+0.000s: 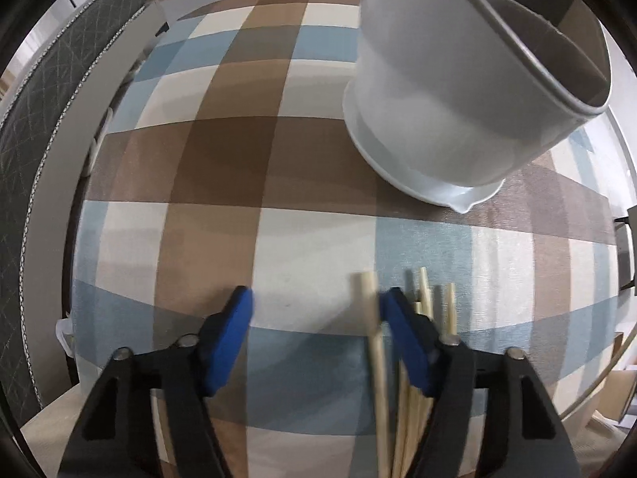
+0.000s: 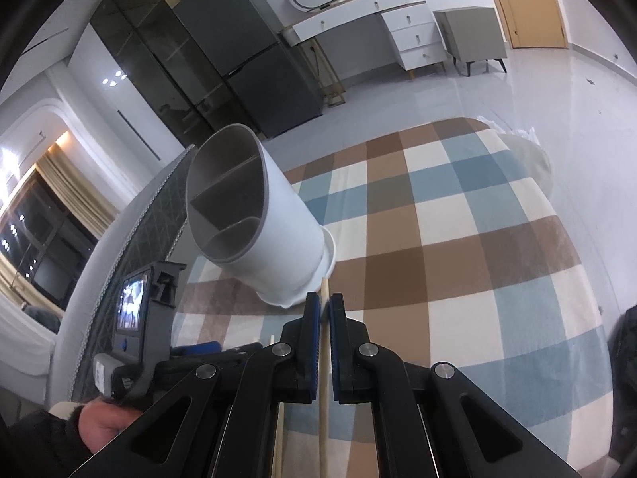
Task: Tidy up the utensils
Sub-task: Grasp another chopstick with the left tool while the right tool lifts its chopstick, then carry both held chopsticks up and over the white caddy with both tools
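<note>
A white utensil holder (image 1: 450, 91) with grey inner dividers stands on the checked tablecloth, at the upper right in the left wrist view and at centre left in the right wrist view (image 2: 274, 235). My left gripper (image 1: 316, 308) is open above the cloth; several wooden chopsticks (image 1: 376, 358) lie around its right finger, one between the jaws. My right gripper (image 2: 324, 306) is shut on a single wooden chopstick (image 2: 324, 398), its tip pointing at the holder's base. The left gripper's body (image 2: 135, 318) shows at lower left in the right wrist view.
The checked blue, brown and cream tablecloth (image 1: 239, 159) covers the table. A grey quilted chair back (image 1: 47, 127) stands along the table's left edge. A dark fridge (image 2: 254, 47), a white desk (image 2: 378, 20) and a wooden door (image 2: 525, 0) stand across the room.
</note>
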`<state>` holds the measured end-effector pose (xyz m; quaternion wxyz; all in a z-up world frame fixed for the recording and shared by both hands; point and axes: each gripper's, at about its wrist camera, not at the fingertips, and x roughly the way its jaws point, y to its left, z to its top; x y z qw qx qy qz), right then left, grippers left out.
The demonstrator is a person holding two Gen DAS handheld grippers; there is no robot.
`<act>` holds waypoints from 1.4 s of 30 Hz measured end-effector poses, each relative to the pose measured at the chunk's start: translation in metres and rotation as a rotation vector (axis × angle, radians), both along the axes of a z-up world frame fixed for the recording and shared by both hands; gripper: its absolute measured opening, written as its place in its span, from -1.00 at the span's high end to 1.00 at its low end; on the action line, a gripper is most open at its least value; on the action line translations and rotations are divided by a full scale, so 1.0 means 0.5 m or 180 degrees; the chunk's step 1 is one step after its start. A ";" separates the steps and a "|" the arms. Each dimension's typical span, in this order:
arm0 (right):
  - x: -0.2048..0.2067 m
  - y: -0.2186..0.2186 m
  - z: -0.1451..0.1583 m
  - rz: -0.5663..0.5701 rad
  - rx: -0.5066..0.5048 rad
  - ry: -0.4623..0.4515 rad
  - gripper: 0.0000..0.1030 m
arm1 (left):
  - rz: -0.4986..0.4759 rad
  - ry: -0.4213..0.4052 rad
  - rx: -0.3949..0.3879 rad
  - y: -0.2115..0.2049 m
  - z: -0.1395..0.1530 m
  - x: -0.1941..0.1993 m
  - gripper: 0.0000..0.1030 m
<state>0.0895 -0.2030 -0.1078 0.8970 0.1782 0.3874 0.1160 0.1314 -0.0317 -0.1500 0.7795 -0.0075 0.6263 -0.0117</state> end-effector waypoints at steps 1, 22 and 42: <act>0.000 -0.001 0.002 0.0001 0.0007 -0.0003 0.92 | -0.0015 0.0026 0.0000 -0.002 0.004 0.002 0.08; -0.117 0.059 0.086 0.0168 -0.0404 -0.0623 0.93 | -0.0235 -0.1047 -0.0489 -0.005 0.175 -0.150 0.95; -0.204 0.122 0.129 0.0080 -0.0598 -0.0888 0.93 | -0.0409 -0.1843 -0.0729 0.049 0.287 -0.200 0.95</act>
